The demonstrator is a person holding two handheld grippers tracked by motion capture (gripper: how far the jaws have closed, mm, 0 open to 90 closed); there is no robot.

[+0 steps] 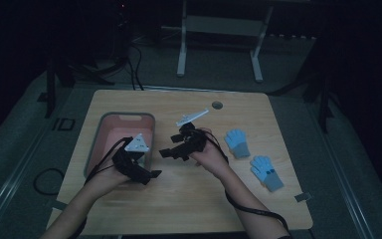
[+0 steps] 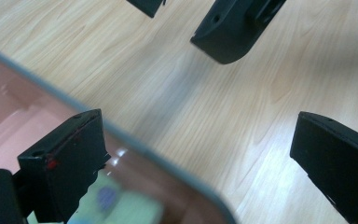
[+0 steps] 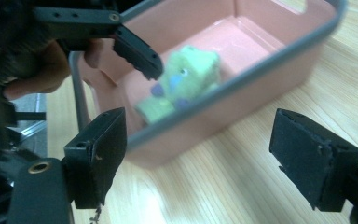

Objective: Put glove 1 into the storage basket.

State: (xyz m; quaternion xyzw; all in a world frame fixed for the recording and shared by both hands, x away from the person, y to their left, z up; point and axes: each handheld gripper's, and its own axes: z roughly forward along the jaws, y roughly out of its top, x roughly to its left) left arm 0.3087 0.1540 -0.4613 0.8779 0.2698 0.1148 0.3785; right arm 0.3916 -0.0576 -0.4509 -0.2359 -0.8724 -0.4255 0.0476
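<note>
Pale green knitted glove (image 3: 184,84) with blue-purple dots lies crumpled inside the pink plastic bin with a grey rim (image 1: 102,130), which stands on the left part of the light wooden table (image 1: 189,194); the glove looks soft and blurred, its finger tips hard to tell apart. Over the bin's near right corner the left gripper (image 1: 149,175) is held in the person's left hand (image 1: 104,177), its fingers (image 2: 70,154) spread wide with nothing between them, one above the bin's rim and the other above bare wood. Just to the right, the right gripper (image 1: 171,153) in the right hand (image 1: 211,157) points toward the bin, its fingers (image 3: 98,149) likewise released and empty. Farther right, two light blue knitted gloves (image 1: 237,142) (image 1: 266,172) lie flat on the table, near each other and well apart from the bin.
</note>
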